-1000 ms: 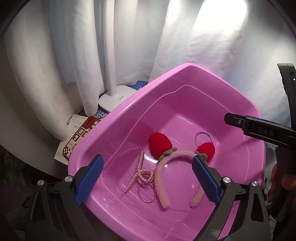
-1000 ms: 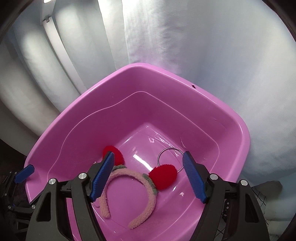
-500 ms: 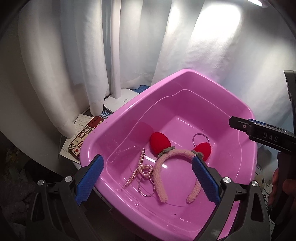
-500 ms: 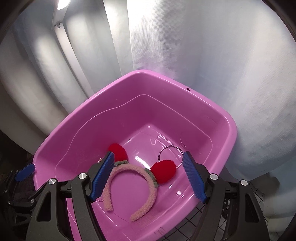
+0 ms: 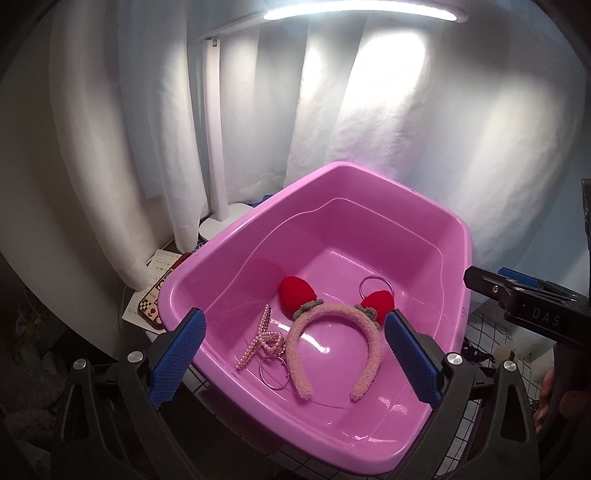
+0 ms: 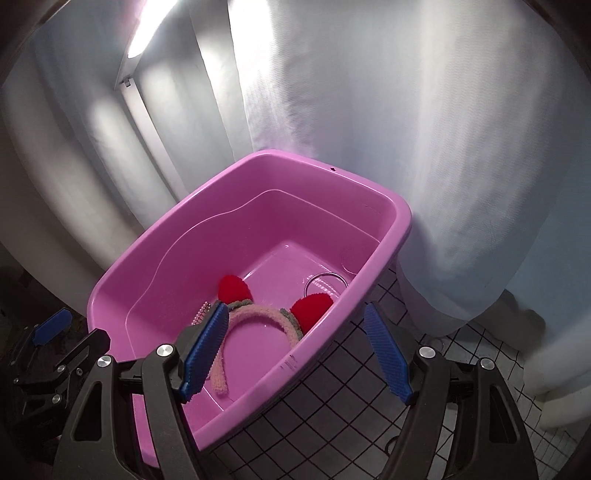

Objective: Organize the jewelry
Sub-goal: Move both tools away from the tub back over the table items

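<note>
I held both tools above the near edge of the pink tub [image 5: 436, 236], which sat on a white cloth ruled with a black grid [image 6: 332, 398]. My left gripper [image 5: 293, 354] stood spread wide with nothing between its blue pads, and my right gripper [image 6: 295, 347] stood spread the same way, empty, straddling the tub's right wall.

The jewelry lay on the tub's floor. A fuzzy pink headband [image 5: 332, 314] with two red pom ears lay open toward me. A pearl strand [image 5: 258, 339] lay just left of it, touching a thin metal ring [image 5: 273, 373] at its near end. A second metal ring [image 5: 375, 286] lay by the far red ear.

White curtains [image 5: 406, 129] hung all round the back, lit hard from above by a lamp bar [image 5: 362, 14]. The lamp's white post [image 5: 216, 129] came down to a flat base [image 5: 225, 225] behind the tub's left corner. Beside that base lay a gridded paper sheet [image 5: 162, 262] and a checkered card [image 5: 149, 306], partly tucked under the tub's rim. To the right the wall looked pale blue [image 6: 561, 221].
</note>
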The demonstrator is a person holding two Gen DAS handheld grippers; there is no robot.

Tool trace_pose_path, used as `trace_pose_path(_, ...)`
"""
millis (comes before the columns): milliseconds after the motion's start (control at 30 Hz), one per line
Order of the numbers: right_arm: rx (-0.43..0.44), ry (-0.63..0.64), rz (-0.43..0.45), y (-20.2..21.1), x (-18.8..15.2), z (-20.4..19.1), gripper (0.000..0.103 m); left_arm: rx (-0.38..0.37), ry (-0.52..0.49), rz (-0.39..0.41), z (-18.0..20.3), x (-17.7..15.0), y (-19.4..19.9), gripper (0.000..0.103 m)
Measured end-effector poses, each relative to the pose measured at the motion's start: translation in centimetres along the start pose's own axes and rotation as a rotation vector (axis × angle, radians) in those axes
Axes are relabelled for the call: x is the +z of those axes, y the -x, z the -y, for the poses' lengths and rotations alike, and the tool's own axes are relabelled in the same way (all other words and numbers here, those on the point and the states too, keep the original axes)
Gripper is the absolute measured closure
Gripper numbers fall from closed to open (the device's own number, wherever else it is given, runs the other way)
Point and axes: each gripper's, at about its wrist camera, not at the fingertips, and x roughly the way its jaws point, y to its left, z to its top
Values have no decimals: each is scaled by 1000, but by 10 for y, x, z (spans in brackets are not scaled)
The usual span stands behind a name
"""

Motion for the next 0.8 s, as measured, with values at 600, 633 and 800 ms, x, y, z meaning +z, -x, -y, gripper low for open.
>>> trace_pose_path(600,-47,-209,49,110,-125,104,24,-143,-135,6,108,-46,40,8)
trace_pose_path(633,-54,-219,50,116,-134,110,24,-153,-143,3,115,-50,43,8)
trace_pose_path(800,-96,-287,33,145,-187,148,24,-205,-181,-26,148,-75,51,8)
